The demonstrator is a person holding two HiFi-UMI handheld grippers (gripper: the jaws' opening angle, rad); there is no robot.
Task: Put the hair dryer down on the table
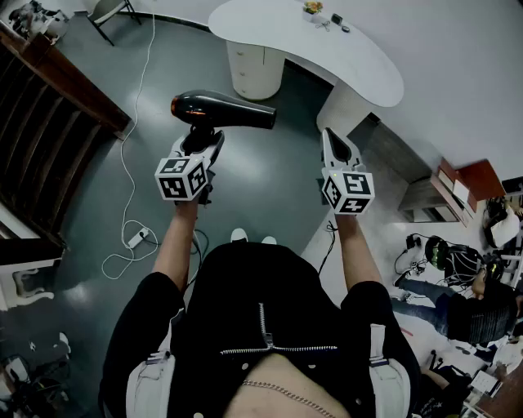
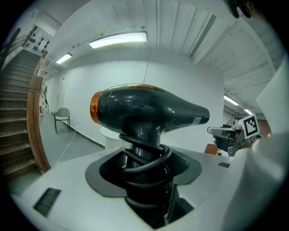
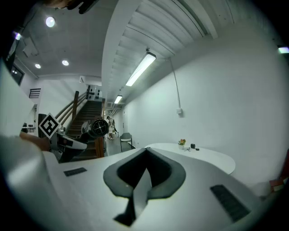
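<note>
A black hair dryer (image 1: 221,112) with an orange rear cap is held in the air, its barrel level and nozzle pointing right. My left gripper (image 1: 200,145) is shut on its handle, where the black cord is coiled (image 2: 144,167). In the left gripper view the hair dryer (image 2: 144,110) fills the middle. My right gripper (image 1: 337,147) is shut with nothing in it, level with the left and apart from the dryer. The white curved table (image 1: 327,41) lies ahead, beyond both grippers. From the right gripper view the table (image 3: 203,158) and the dryer (image 3: 99,127) show.
Small items and a little plant (image 1: 312,8) sit at the table's far side. A wooden staircase (image 1: 49,114) rises at the left. A white cable and power strip (image 1: 135,238) lie on the dark floor. Clutter and a seated person (image 1: 458,286) are at the right.
</note>
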